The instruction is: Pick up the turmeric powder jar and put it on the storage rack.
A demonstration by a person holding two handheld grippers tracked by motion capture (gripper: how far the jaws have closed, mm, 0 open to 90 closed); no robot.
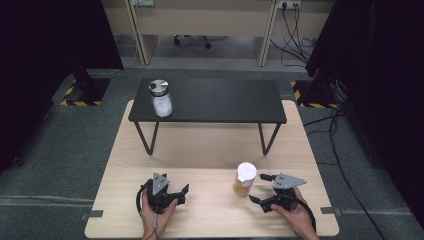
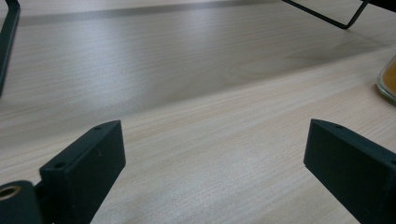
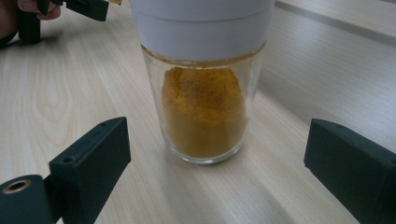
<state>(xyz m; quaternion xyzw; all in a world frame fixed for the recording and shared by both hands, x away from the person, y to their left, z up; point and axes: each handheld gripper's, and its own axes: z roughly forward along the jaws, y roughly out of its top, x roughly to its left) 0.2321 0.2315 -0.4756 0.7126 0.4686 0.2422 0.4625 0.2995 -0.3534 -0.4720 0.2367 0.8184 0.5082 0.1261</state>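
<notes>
Pale wooden table (image 1: pixel 210 150) on grey carpet; both grippers' jaws apart, empty.

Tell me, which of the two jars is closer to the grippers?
The jar with the white lid and orange powder, standing on the wooden table just ahead of the right gripper. The silver-lidded jar stands far back on the black shelf.
</notes>
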